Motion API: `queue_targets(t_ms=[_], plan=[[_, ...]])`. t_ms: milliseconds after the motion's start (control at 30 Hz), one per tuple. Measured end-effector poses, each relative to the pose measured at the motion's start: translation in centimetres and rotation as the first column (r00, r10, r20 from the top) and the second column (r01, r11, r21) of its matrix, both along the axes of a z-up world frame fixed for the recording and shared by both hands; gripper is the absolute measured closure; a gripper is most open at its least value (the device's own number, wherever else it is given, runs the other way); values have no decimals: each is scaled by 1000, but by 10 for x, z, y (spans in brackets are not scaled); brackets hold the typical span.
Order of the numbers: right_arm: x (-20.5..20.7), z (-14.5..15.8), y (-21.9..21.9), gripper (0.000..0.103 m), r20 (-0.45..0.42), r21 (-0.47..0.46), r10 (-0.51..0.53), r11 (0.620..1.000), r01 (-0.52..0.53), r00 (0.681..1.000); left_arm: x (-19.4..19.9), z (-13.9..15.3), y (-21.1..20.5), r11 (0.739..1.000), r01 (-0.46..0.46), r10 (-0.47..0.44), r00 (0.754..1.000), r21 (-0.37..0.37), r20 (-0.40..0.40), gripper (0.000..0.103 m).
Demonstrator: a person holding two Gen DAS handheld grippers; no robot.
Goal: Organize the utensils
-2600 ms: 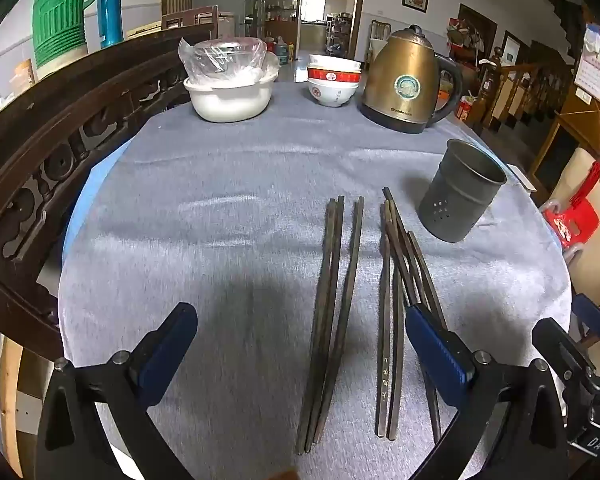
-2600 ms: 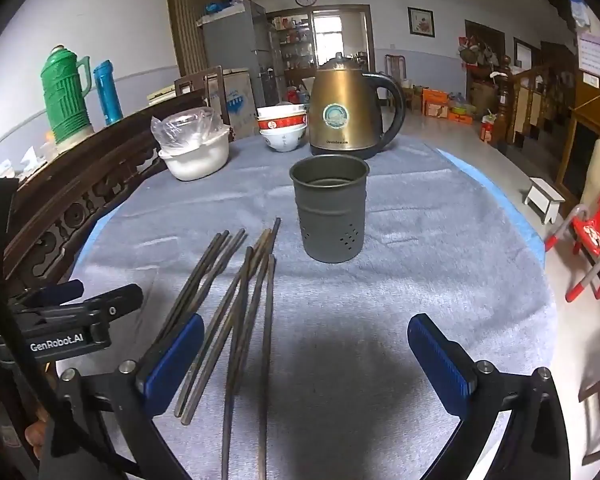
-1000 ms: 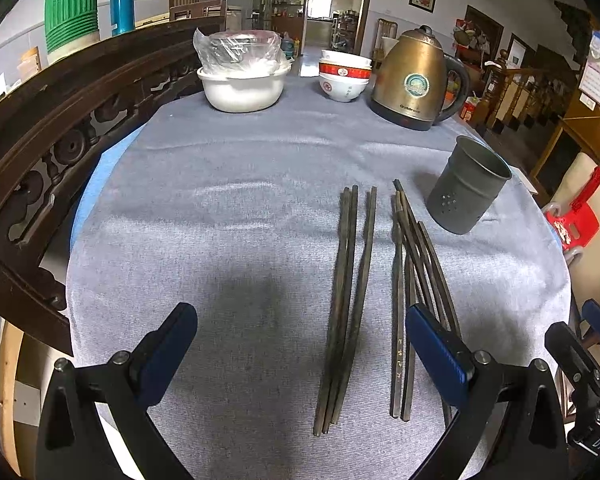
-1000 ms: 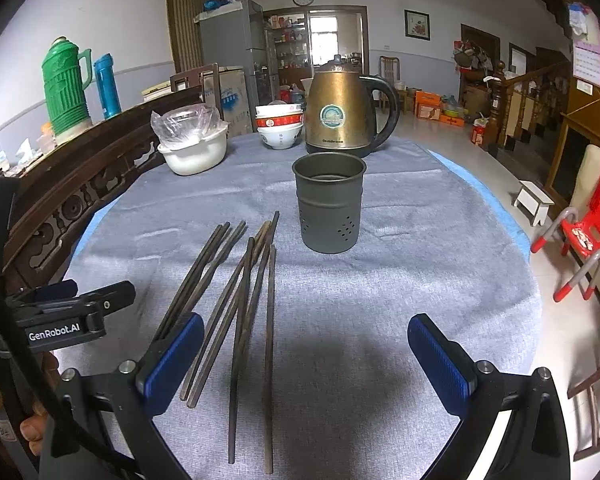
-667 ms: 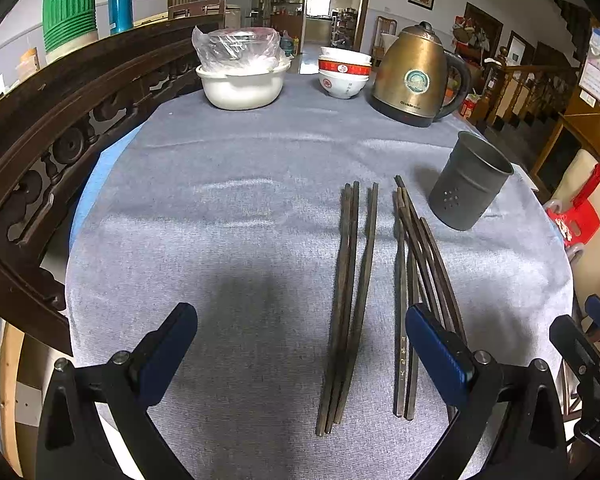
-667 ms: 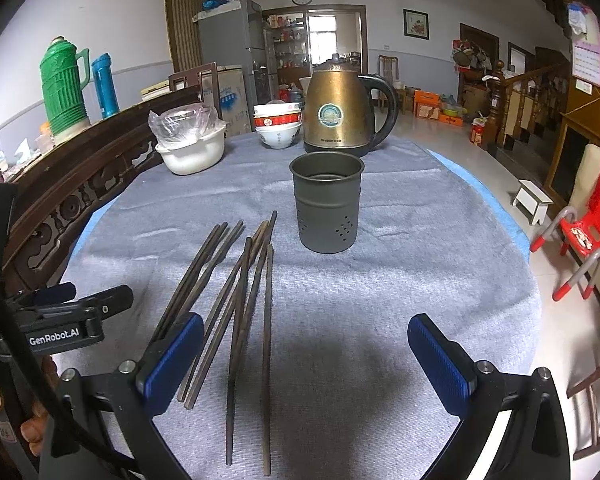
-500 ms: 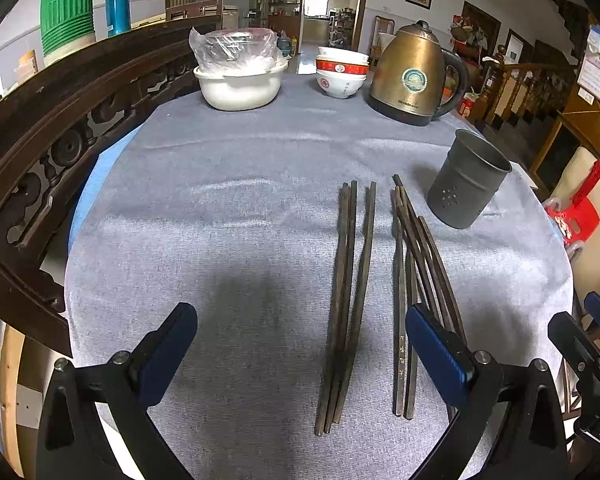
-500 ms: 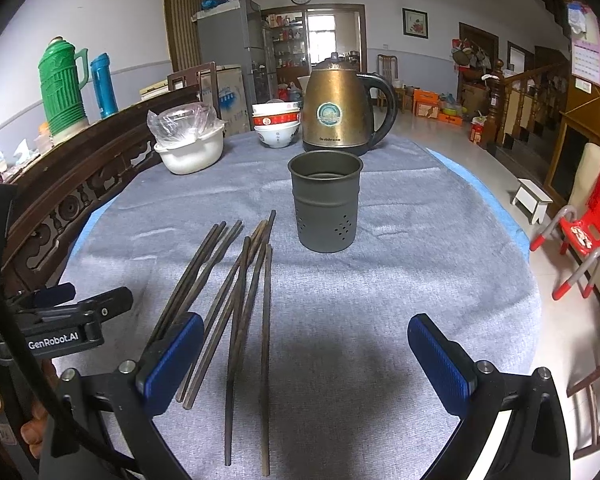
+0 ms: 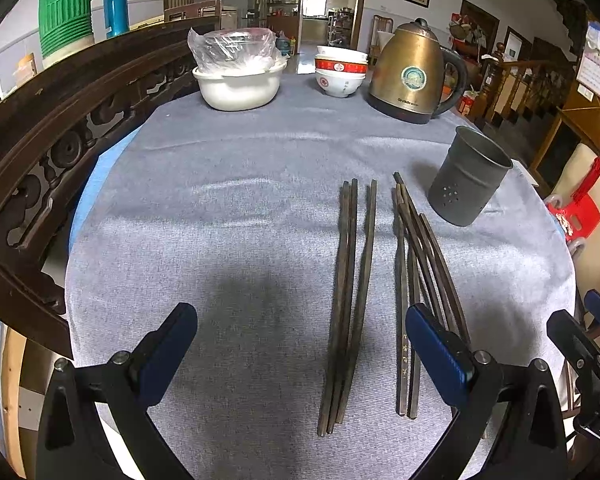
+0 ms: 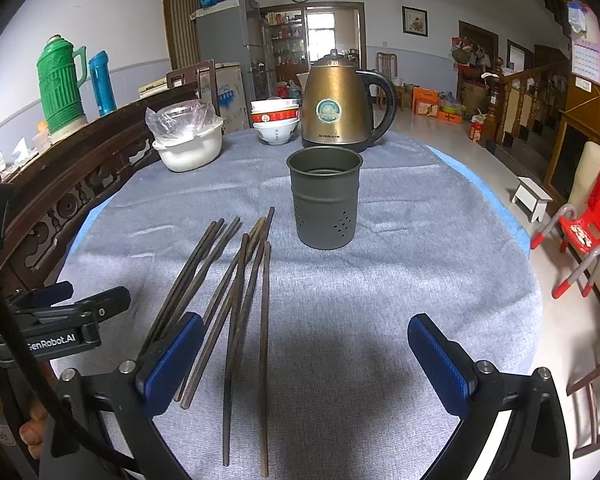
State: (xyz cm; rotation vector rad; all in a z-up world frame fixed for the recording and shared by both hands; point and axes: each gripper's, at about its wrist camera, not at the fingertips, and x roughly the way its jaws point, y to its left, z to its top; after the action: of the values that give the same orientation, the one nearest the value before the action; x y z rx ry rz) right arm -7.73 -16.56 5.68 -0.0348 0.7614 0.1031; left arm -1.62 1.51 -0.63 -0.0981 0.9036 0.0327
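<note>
Chopsticks (image 9: pixel 350 288), slim, dark, perhaps wooden, beside perforated metal cup (image 9: pixel 466 182)

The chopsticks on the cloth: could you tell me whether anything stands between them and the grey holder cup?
Nothing visible does. The chopsticks lie flat on the grey cloth, and only bare cloth separates their far tips from the upright, empty holder cup. The kettle and bowls stand behind it.

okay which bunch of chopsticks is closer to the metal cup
The right-hand bunch of chopsticks, the looser, crossed one; its far tips lie beside the grey metal holder. The tidy left-hand bunch lies farther away from it.
</note>
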Motion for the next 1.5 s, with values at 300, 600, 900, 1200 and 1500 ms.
queue_targets(t_ms=[300, 600, 900, 1200, 1500], plan=[[2, -4, -4, 0, -12, 5, -7, 1000, 7, 1000, 0, -3, -1, 1000, 3, -3, 1000, 11, -3, 0], [5, -10, -6, 0, -42, 23, 4, 1000, -3, 999, 3, -10, 2, 1000, 1, -1, 1000, 2, -19, 0], [19, -20, -10, 0, -113, 65, 42, 997, -35, 993, 9, -23, 11, 1000, -11, 11, 999, -6, -43, 0], [69, -49, -8, 42, -330, 147, 125, 986, -79, 936, 17, -38, 24, 999, -32, 29, 996, -26, -85, 0], [120, -69, 17, 63, -484, 151, 191, 980, -133, 854, 23, -45, 23, 1000, -1, 3, 993, 12, -122, 0]])
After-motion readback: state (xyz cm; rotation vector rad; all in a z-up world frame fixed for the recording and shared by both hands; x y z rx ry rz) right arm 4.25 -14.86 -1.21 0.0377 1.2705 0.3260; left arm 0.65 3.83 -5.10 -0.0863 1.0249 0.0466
